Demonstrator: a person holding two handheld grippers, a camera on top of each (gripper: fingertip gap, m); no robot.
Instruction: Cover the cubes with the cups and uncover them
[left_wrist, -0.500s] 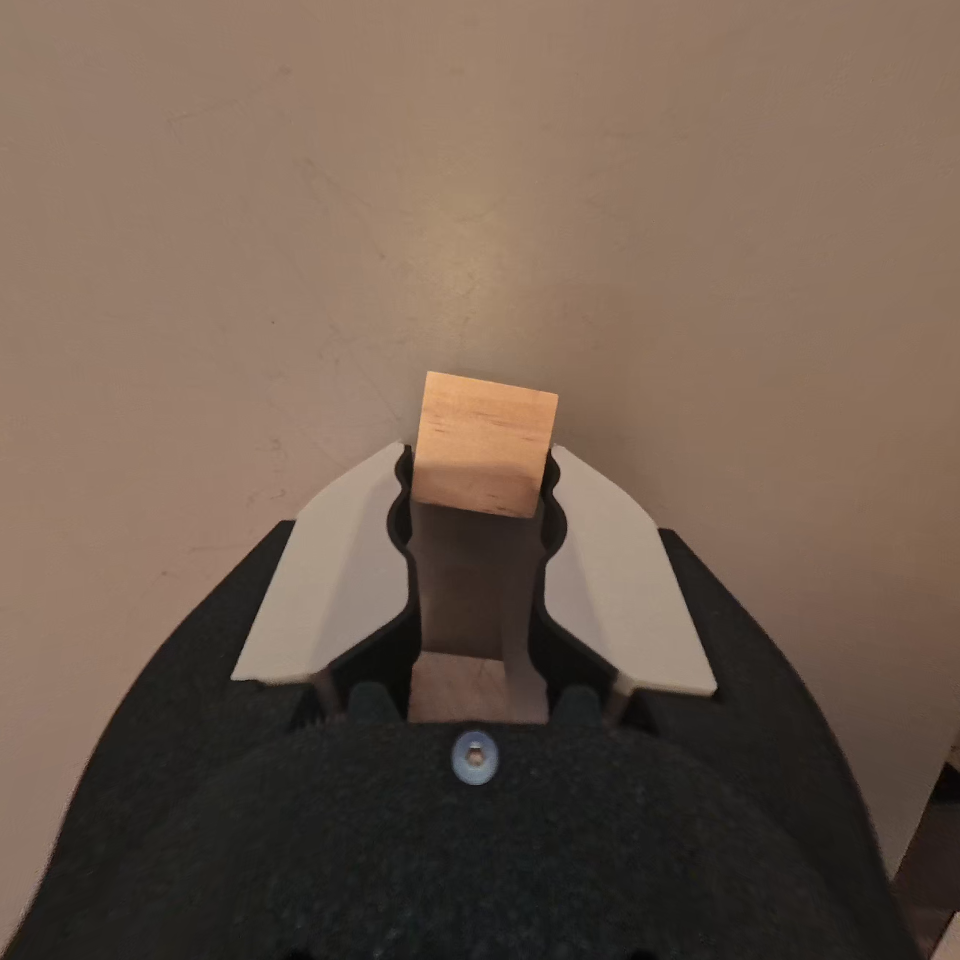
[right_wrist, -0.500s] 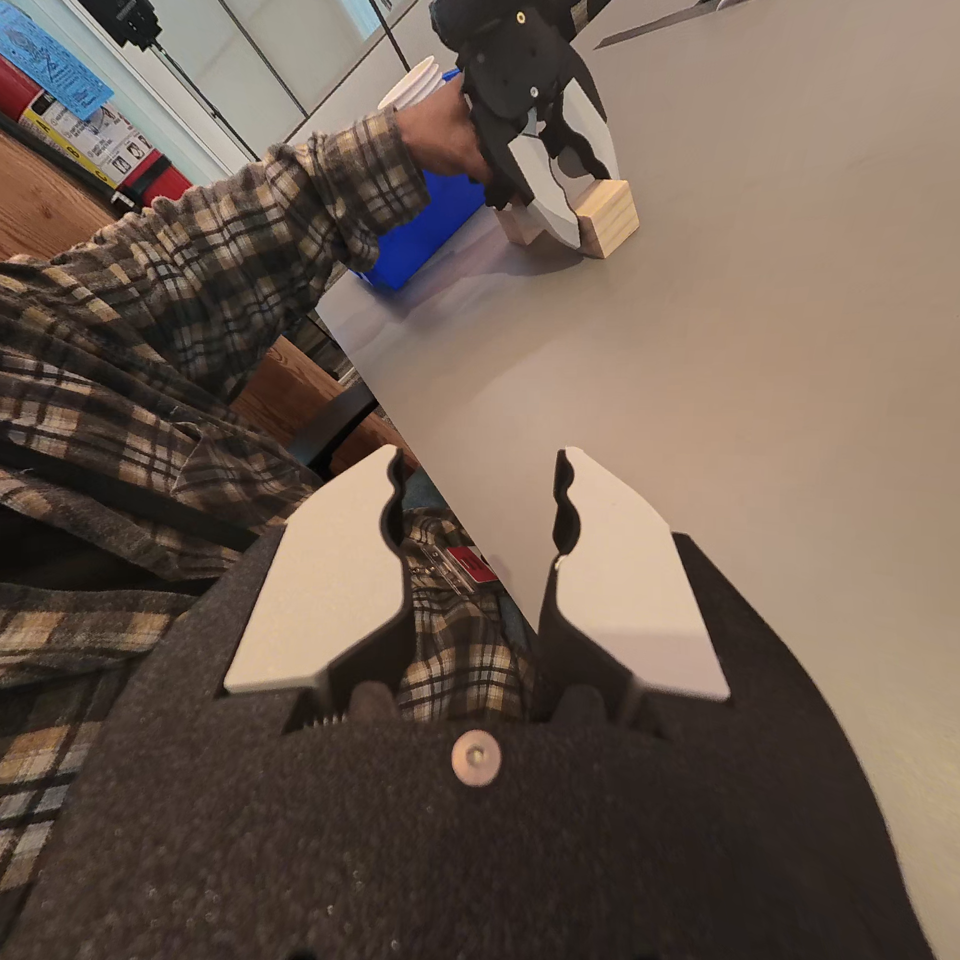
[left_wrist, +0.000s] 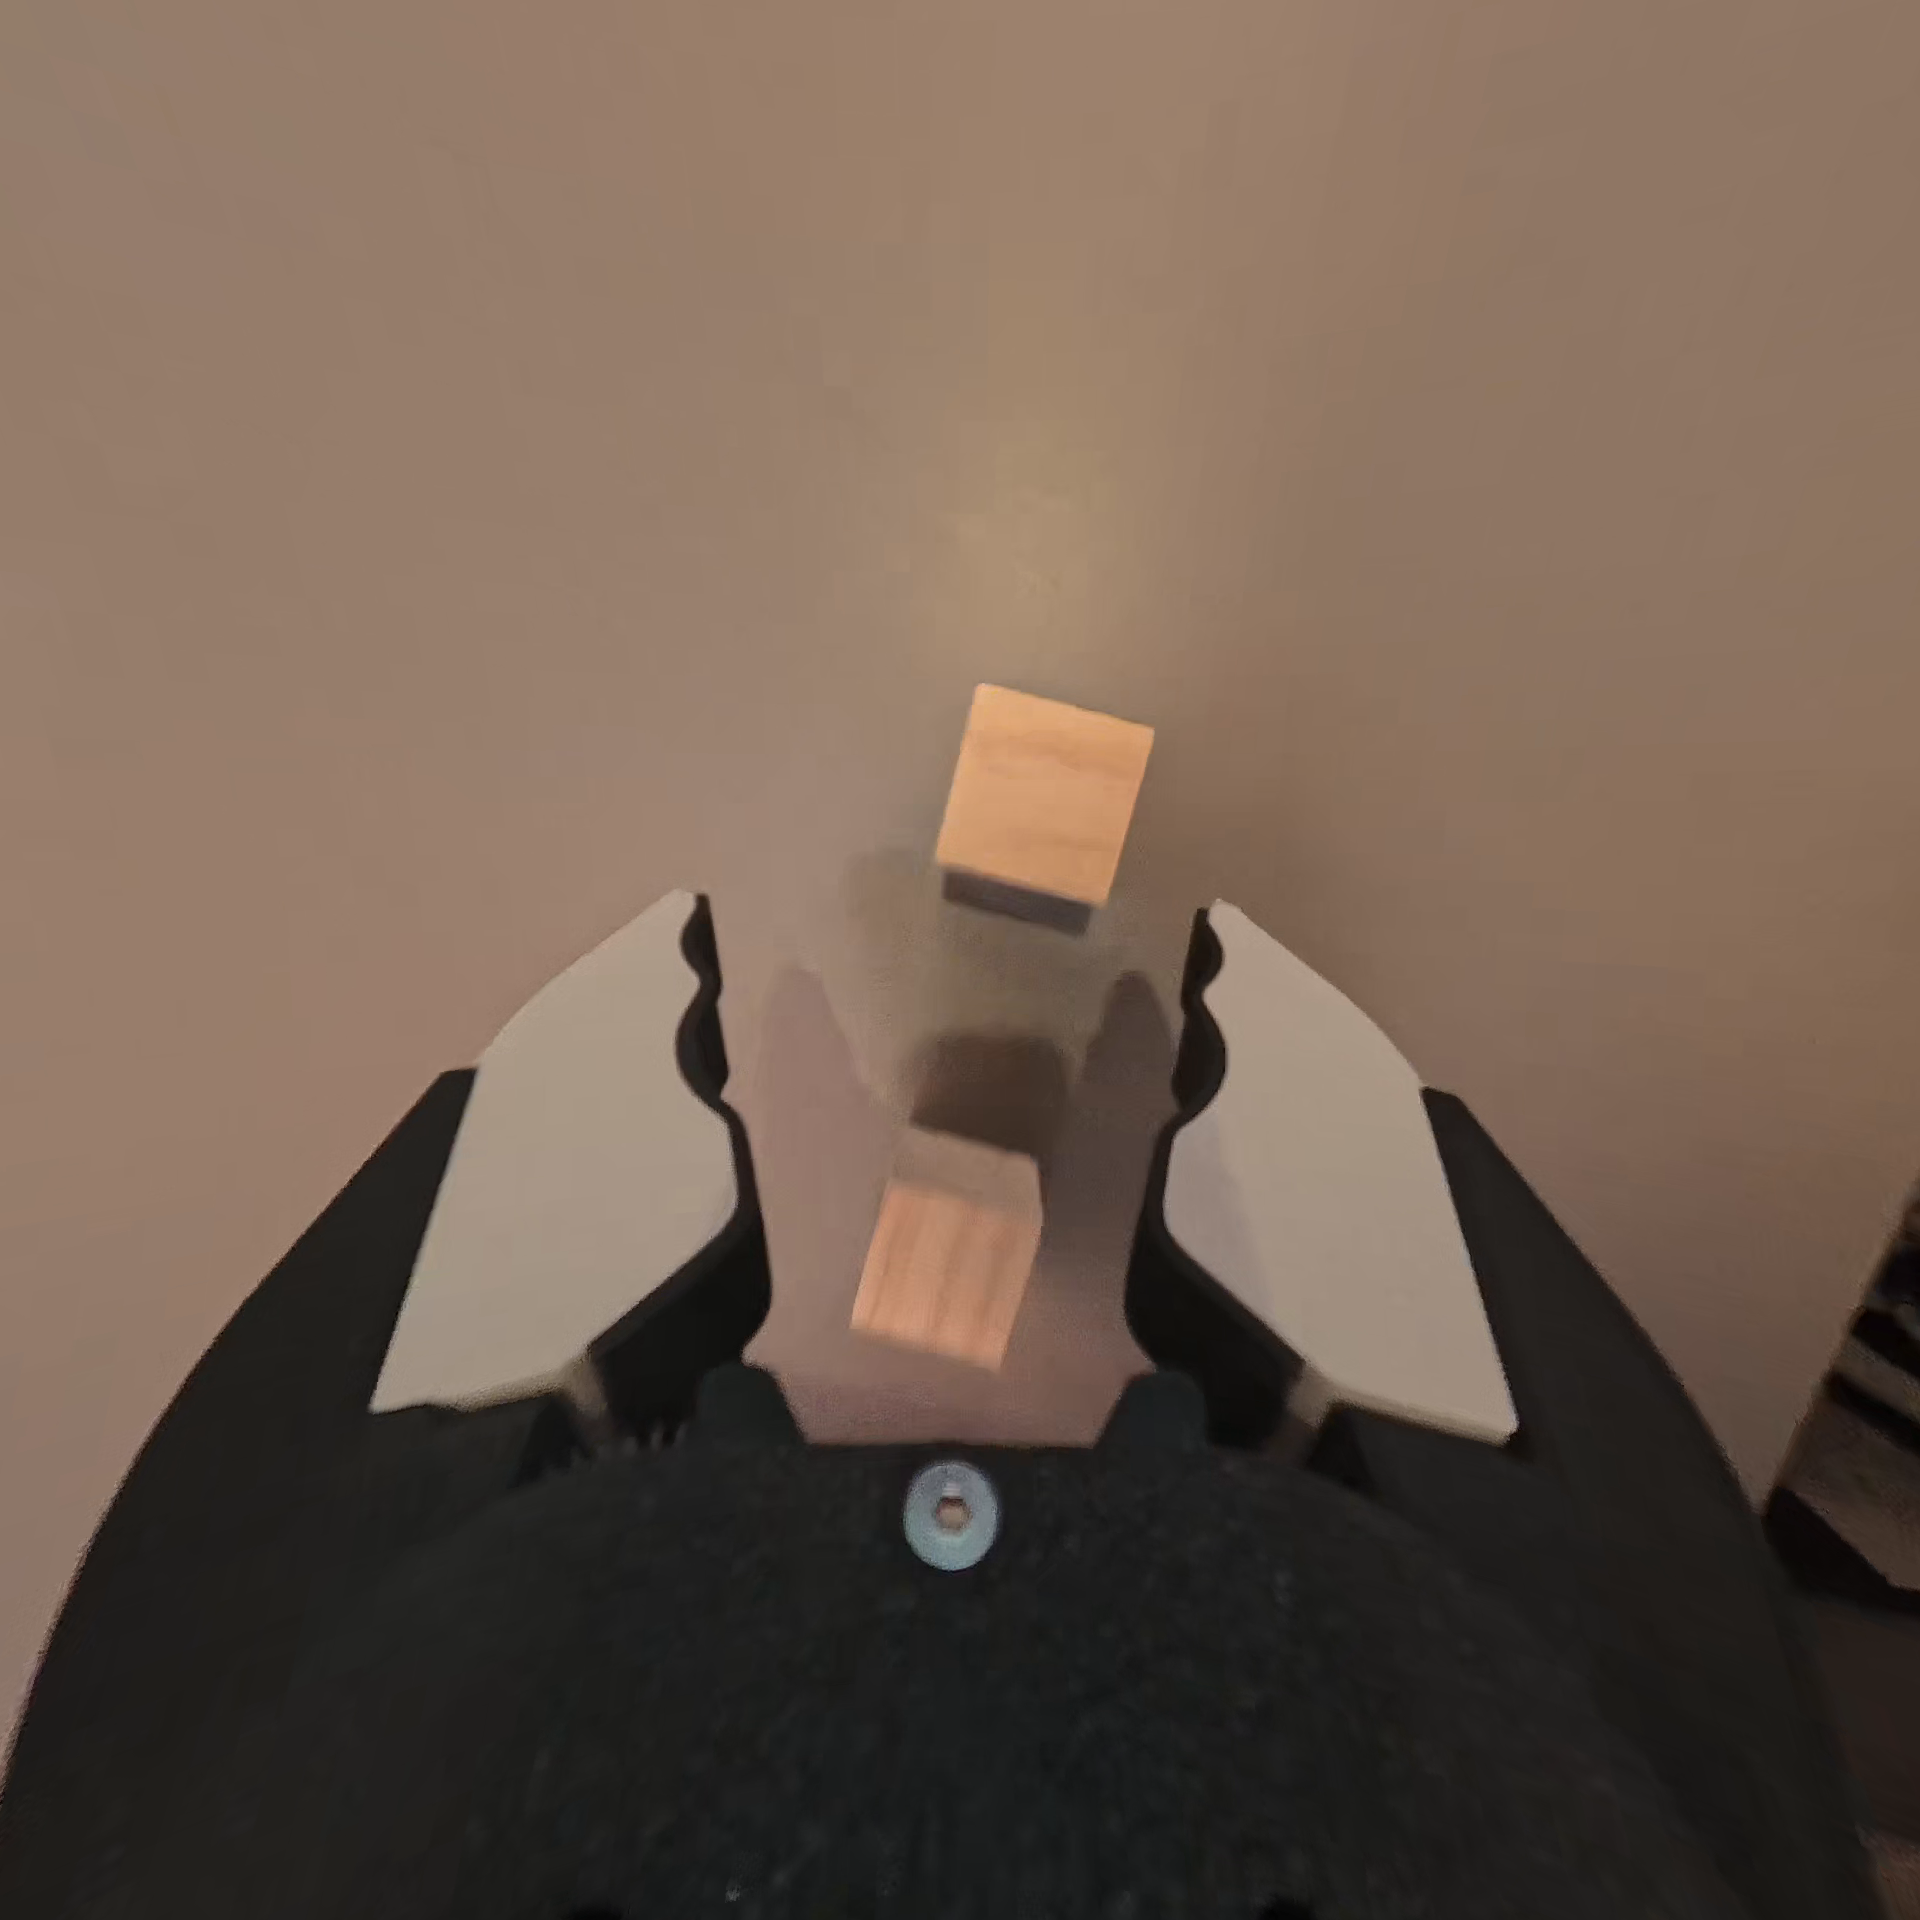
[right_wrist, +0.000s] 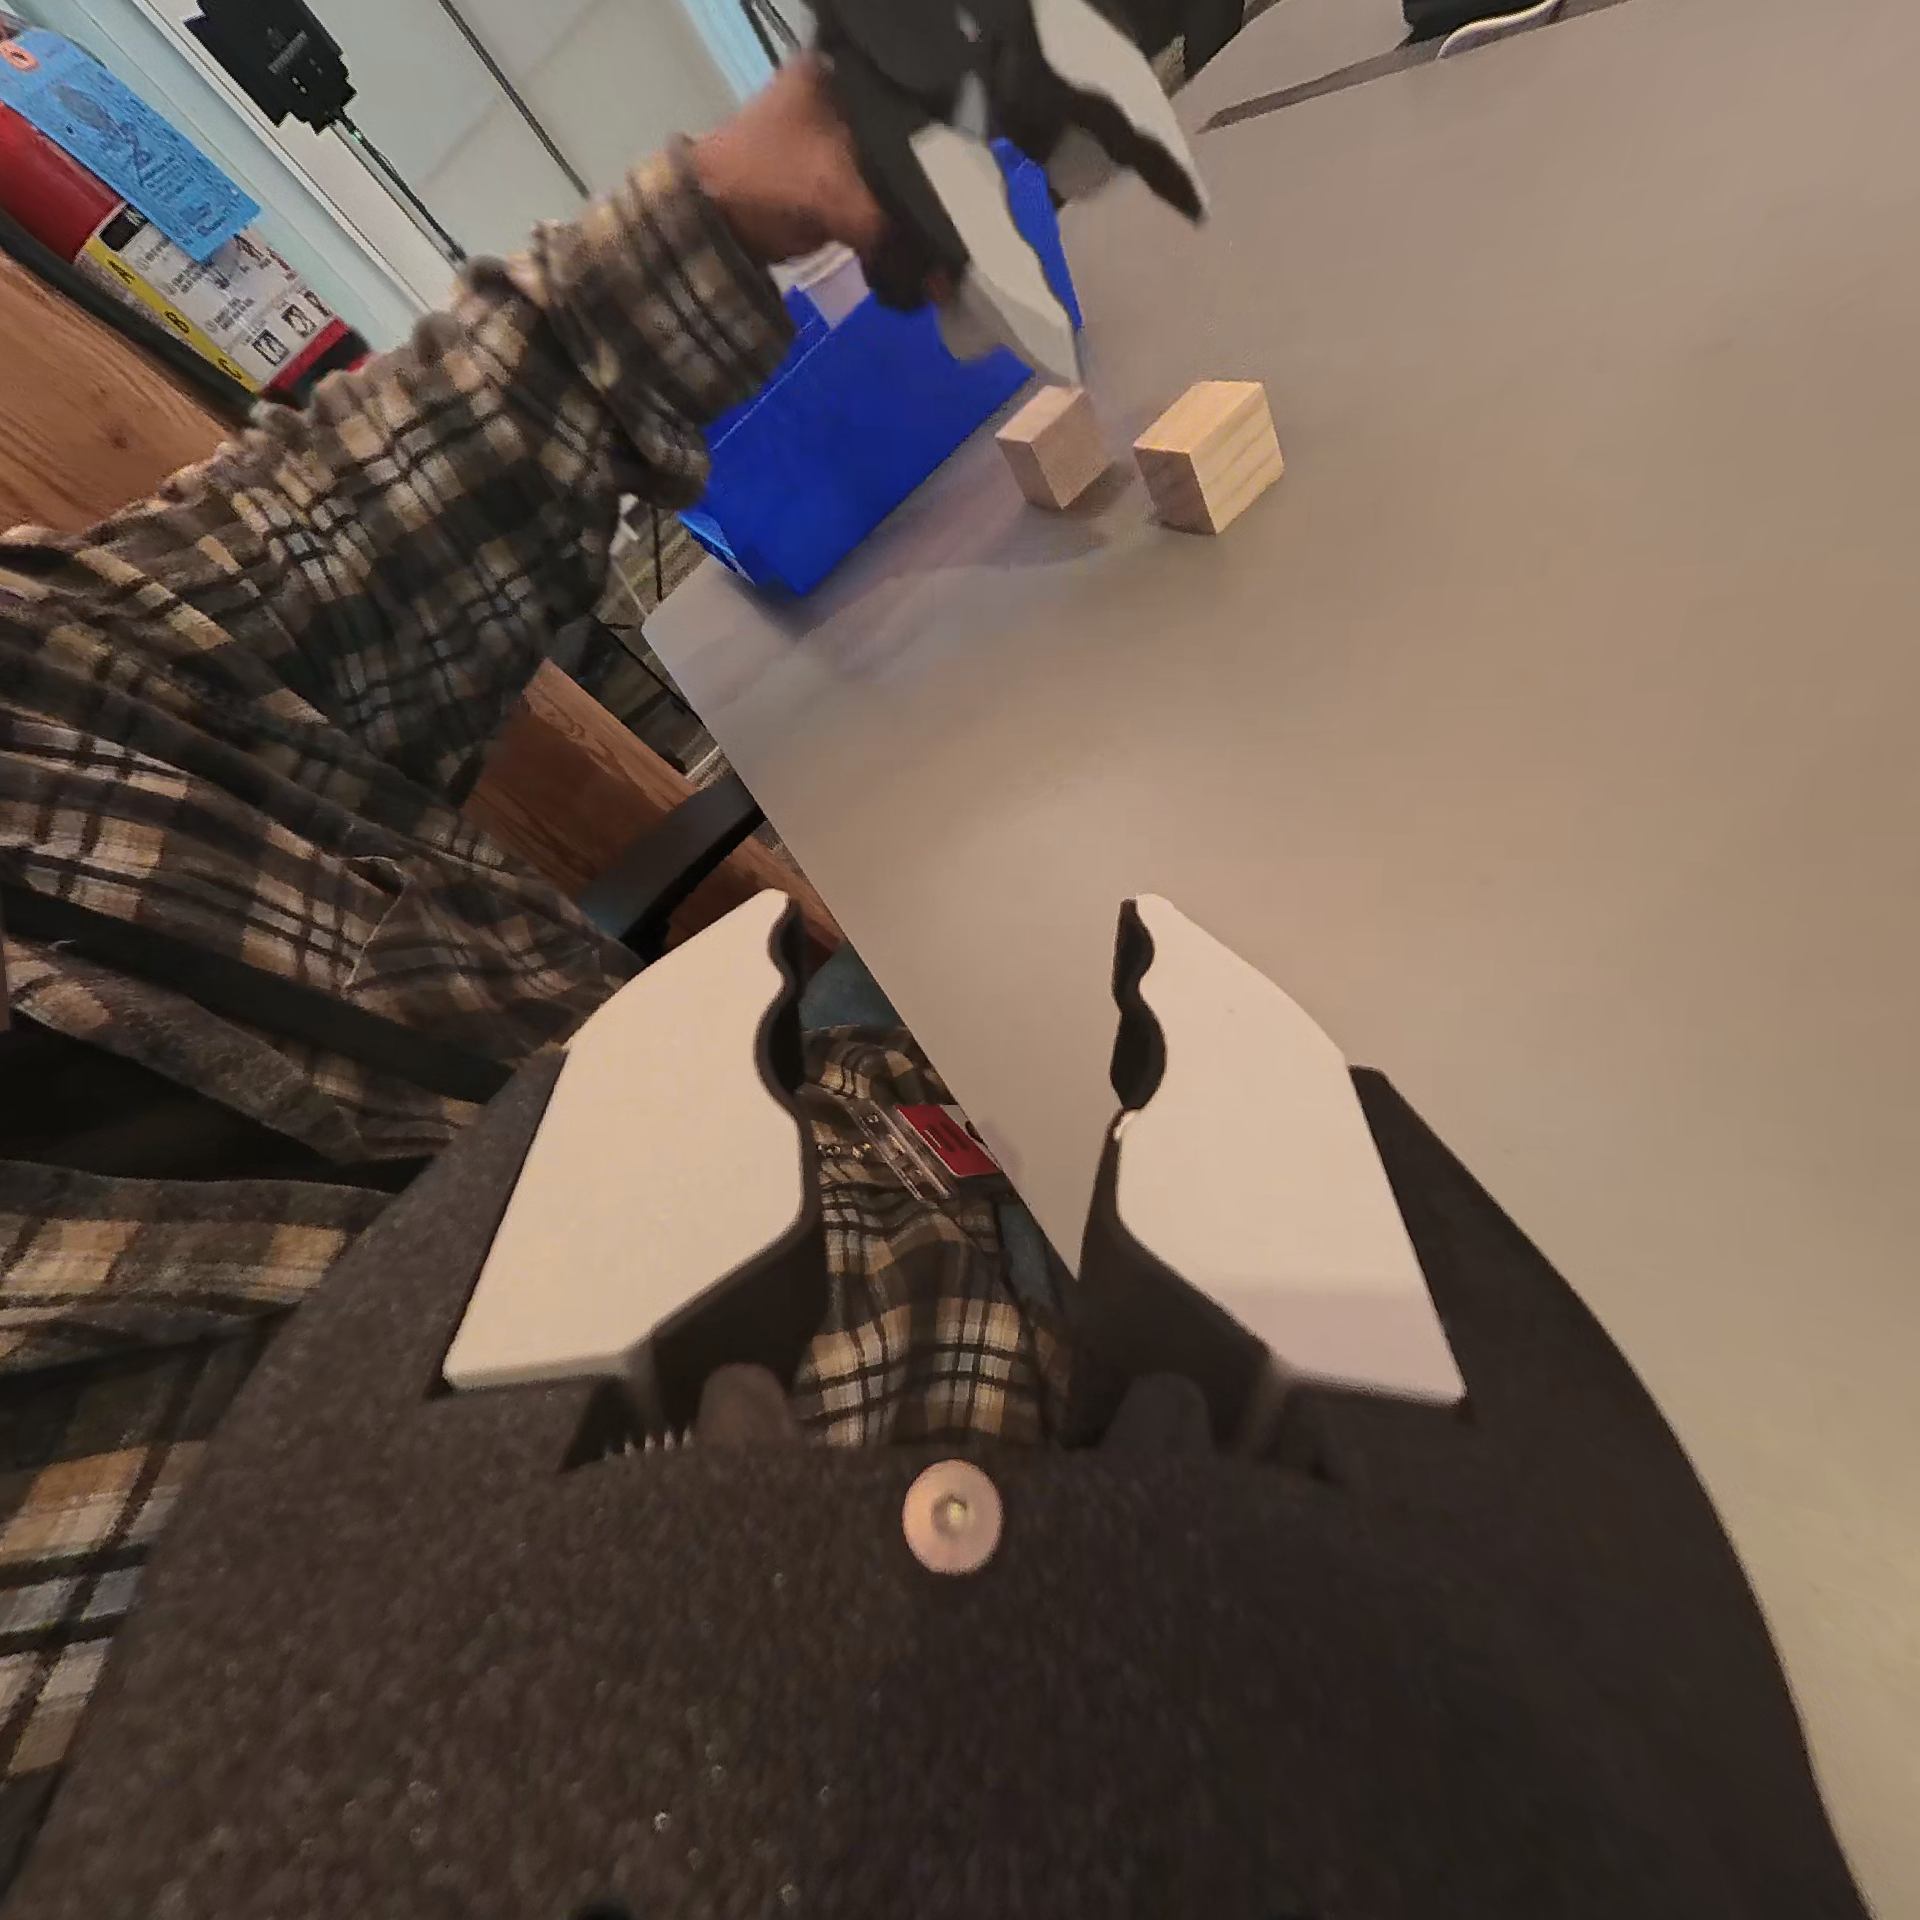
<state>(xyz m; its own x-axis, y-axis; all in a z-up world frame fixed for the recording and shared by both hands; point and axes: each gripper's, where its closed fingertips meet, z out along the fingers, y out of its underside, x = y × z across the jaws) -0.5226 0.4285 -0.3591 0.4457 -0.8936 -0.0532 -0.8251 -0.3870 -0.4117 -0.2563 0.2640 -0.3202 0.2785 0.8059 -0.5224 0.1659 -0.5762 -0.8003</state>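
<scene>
Left wrist view puts my left gripper (left_wrist: 951, 935) spread wide above the grey table (left_wrist: 520, 520), holding nothing. One wooden cube (left_wrist: 1044, 805) sits just beyond the fingertips, a second cube (left_wrist: 945, 1262) lies nearer, between the jaws but below them, blurred. From the right wrist view both blocks stand close together, apart, near a blue bin (right_wrist: 852, 436) on the table's left side. My right gripper (right_wrist: 961, 925) hangs spread and empty over the near table edge. I see no cup clearly. I judge the cubes are laid out and covering has not begun; next I must find a cup and grip its wall lightly.
</scene>
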